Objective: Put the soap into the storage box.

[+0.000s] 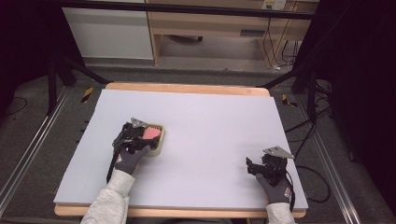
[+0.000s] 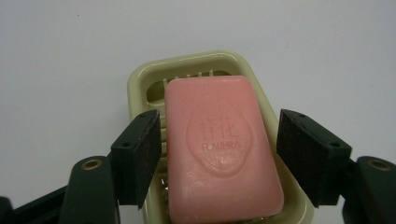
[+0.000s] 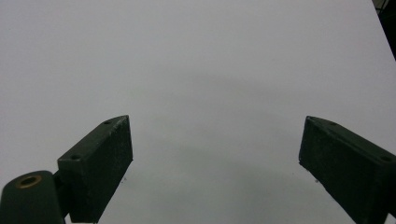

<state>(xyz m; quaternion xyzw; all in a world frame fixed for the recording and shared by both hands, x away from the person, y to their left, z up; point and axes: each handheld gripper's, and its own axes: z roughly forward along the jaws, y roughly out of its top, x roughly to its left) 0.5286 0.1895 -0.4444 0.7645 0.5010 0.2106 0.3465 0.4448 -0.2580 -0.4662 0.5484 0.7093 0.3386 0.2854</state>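
High view: soap (image 1: 151, 134) in dish (image 1: 157, 148)

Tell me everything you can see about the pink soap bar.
The soap bar is a pink, rounded rectangular block with a smooth, slightly waxy look and an oval stamped emblem with lettering on its top face. It lies flat, face up, in a pale yellow-green plastic soap dish with drain slots, on the left part of the white table. The left hand-held gripper straddles it with jaws open; both pads stand beside the bar, a clear gap on one side, the other close but apparently not pressing.
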